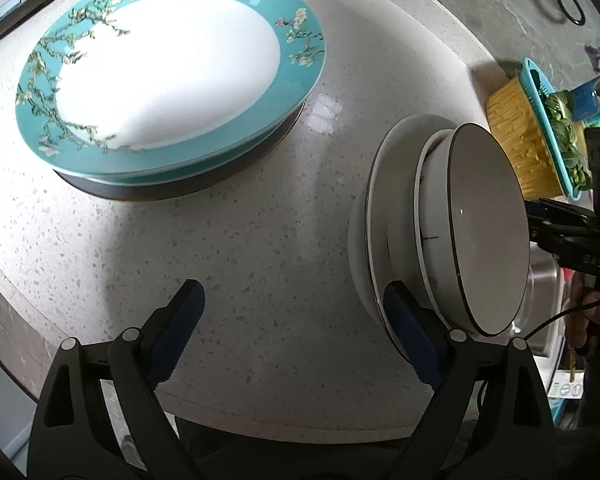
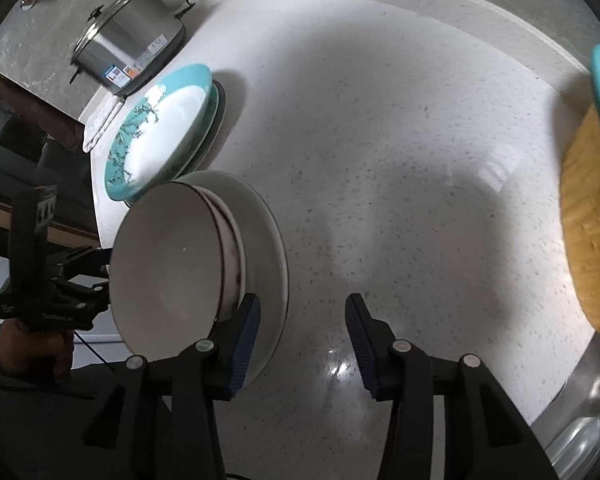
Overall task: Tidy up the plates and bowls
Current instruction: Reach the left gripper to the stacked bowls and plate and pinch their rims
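Two nested white bowls with dark rims (image 1: 488,232) (image 2: 164,264) stand stacked on a white plate (image 1: 364,240) (image 2: 268,248) on the speckled countertop. My left gripper (image 1: 293,288) is open over bare counter, its right finger beside the white plate's rim. From the other side my right gripper (image 2: 304,300) is open, its left finger against that stack's edge and nothing between its pads. Each gripper shows in the other's view, the right gripper (image 1: 536,220) and the left gripper (image 2: 100,270). A teal flowered plate (image 1: 168,80) (image 2: 164,128) tops a second stack farther back.
A steel cooker (image 2: 128,44) stands behind the teal stack. A teal basket of greens (image 1: 556,128) rests on a yellow basket (image 1: 520,140) (image 2: 592,232) at the right. The steel sink (image 1: 540,304) (image 2: 580,432) lies beyond the counter's (image 2: 380,140) edge.
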A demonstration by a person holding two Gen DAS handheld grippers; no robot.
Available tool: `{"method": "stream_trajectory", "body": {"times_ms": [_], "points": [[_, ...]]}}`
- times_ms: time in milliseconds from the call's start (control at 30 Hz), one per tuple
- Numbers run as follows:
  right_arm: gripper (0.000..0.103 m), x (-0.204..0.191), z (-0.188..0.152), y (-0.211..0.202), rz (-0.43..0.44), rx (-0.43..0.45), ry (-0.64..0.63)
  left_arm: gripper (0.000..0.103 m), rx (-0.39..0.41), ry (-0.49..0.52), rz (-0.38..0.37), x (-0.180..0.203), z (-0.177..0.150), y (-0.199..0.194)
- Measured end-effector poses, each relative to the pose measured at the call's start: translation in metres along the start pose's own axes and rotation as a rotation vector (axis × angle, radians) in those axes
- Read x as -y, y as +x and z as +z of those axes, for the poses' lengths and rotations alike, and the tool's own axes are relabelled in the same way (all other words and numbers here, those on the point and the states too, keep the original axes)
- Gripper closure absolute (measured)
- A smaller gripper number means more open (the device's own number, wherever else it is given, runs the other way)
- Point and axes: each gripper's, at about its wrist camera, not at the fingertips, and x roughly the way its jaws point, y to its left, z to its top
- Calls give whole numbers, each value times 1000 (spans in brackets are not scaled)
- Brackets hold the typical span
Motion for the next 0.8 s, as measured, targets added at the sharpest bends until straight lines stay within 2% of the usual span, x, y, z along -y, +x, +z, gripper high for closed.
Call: {"method": "stream_trajectory", "body": {"times_ms": [67,200,233,300,333,400,467,567,667,733,800], "points": [[56,1,2,6,2,-2,-19,15,3,3,6,3,1,2],[57,-1,2,17,-1,-22,-52,31,-7,19,-3,11,4,6],[59,-4,2,21,-3,-34,-66,33,-8,23,-3,13,4,7],[69,-8,3,28,14,-50,-71,40,-12,26,-9,17,5,8],[71,-8,3,27,21,-49,-68,42,-13,27,-10,19,6,9],[71,-7,5,27,25,-43,-60,52,-19,30,-26,22,7,11],[72,-6,8,26,42,-36,-51,55,-26,25,-41,23,8,12],[72,0,10,25,59,-36,-47,56,-30,-1,-72,21,11,15],[72,5,11,28,91,-42,-30,56,-24,-1,-70,20,16,15],[76,6,11,30,113,-47,-19,62,-25,-3,-82,21,19,17],[80,6,10,35,124,-62,-10,75,-36,-5,-105,26,21,21]]}}
